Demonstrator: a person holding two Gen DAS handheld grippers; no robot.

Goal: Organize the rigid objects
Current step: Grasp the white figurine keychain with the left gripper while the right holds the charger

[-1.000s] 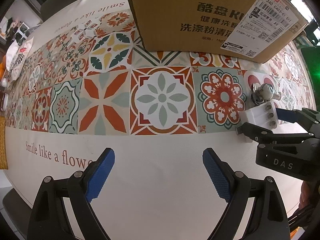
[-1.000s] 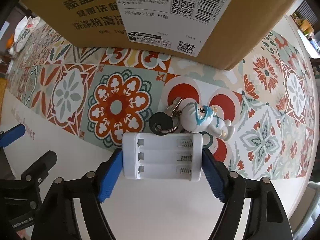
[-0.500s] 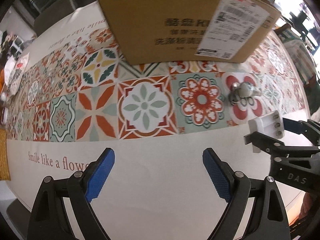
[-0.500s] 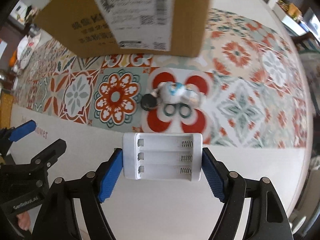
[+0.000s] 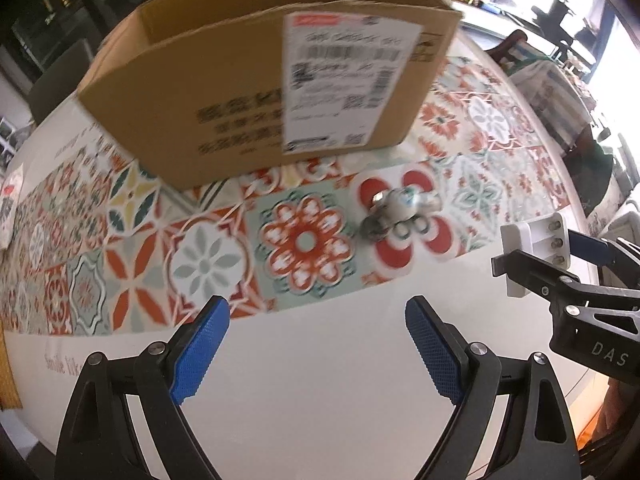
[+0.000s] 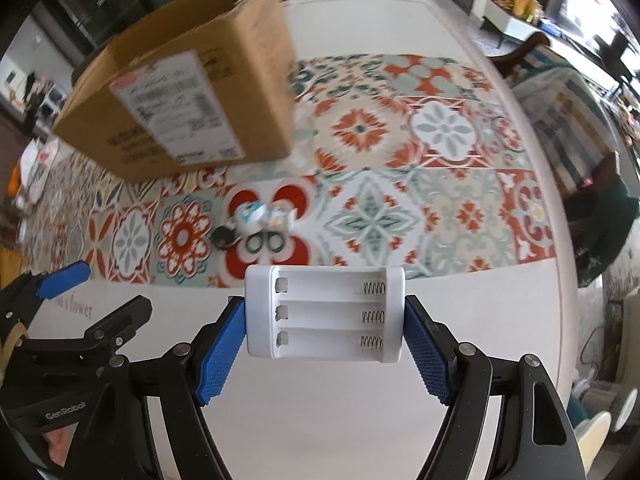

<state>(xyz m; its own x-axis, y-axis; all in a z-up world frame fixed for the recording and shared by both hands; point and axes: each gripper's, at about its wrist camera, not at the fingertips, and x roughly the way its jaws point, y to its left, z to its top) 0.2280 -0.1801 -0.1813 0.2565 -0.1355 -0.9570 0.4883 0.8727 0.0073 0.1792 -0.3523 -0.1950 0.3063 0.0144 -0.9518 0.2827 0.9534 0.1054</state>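
worktop (image 6: 360, 420) white under a floral tiled cloth (image 6: 440, 184); we log right claw (image 6: 324, 332) clamped on battery holder (image 6: 324, 316), left claw (image 5: 316, 340) apart, empty.

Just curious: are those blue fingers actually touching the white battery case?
Touching: the right wrist view shows both blue fingers pressed against the battery case's ends.

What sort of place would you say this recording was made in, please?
Probably a home dining or living area: a large table under a patterned tile-print cloth, a wooden chair beside it, bright windows behind.
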